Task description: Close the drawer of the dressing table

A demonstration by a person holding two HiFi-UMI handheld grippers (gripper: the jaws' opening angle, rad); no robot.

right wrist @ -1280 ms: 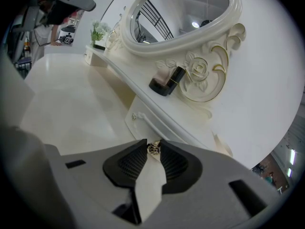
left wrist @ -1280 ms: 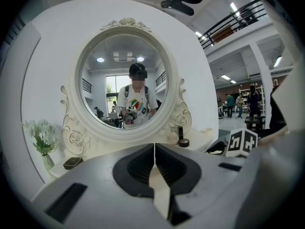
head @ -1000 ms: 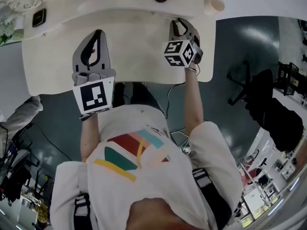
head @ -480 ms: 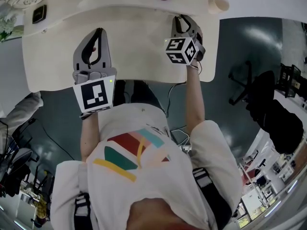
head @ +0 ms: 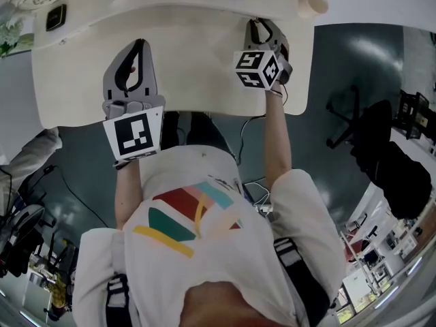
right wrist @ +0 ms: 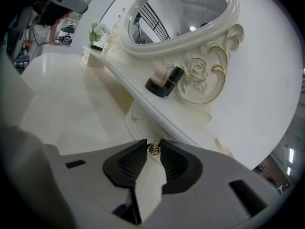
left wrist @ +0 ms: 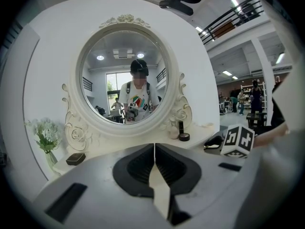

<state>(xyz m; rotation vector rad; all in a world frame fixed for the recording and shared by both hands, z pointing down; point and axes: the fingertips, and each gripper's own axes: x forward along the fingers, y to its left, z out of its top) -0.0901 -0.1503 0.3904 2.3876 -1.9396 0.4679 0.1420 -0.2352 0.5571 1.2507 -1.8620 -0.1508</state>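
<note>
Pinching the small gold knob [right wrist: 153,149] of the drawer [right wrist: 142,129], my right tool [right wrist: 153,142] is holding it in a narrow grip, a pad pressing on either side. The drawer is sitting under the raised back shelf of the cream worktop [right wrist: 71,99], below the oval mirror [right wrist: 176,8]; I cannot tell how far out it is standing. A black compact [right wrist: 156,87] is lying on that shelf beside a dark tube [right wrist: 174,75]. My left tool [left wrist: 154,149] is hovering over the worktop, jaws together and gripping nothing.
</note>
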